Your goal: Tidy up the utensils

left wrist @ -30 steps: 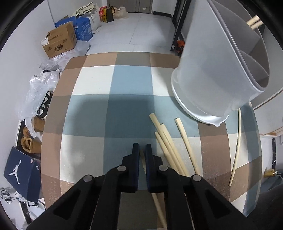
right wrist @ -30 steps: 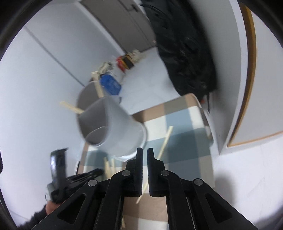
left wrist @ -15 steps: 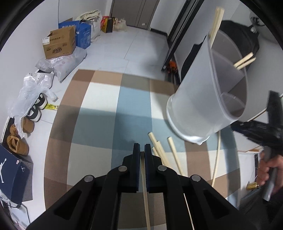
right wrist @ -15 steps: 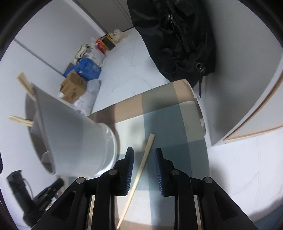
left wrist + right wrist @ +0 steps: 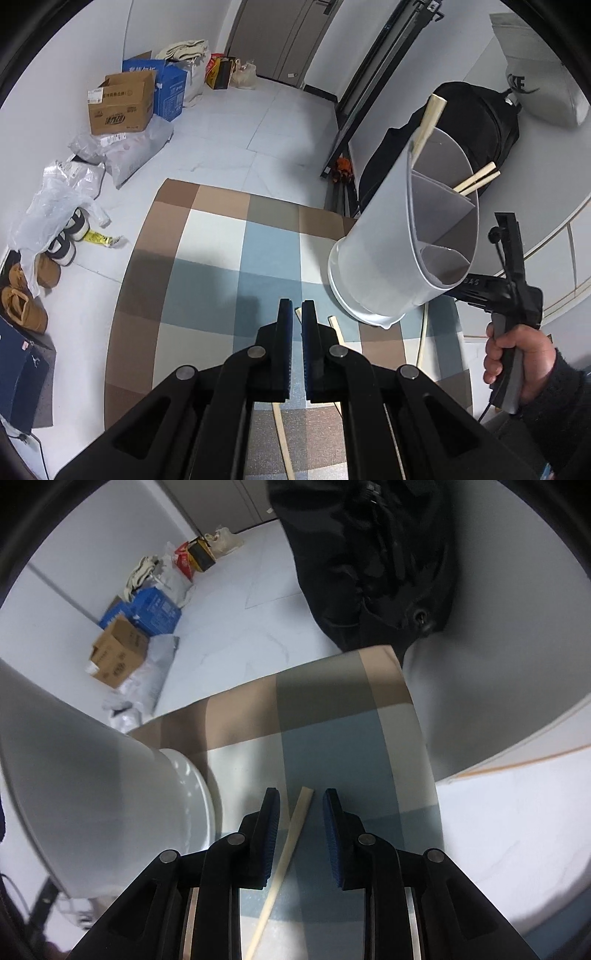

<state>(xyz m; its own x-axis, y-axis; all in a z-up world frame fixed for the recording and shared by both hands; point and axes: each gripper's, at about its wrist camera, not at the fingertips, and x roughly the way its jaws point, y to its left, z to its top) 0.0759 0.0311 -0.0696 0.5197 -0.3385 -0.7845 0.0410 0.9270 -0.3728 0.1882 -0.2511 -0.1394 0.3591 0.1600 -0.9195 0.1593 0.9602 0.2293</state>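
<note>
since a second ago the right gripper (image 5: 300, 825) has dropped beside the grey holder (image 5: 402, 254), jaws closing around a loose chopstick (image 5: 286, 853), while the left gripper (image 5: 297, 325), pinched on another chopstick (image 5: 282, 435), could clip that holder.

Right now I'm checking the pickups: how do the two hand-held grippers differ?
The left hand-held gripper is shut on a pale wooden chopstick; the right hand-held gripper stands apart, closing around another wooden chopstick on the checked tablecloth without touching it. Both have blue pads.
</note>
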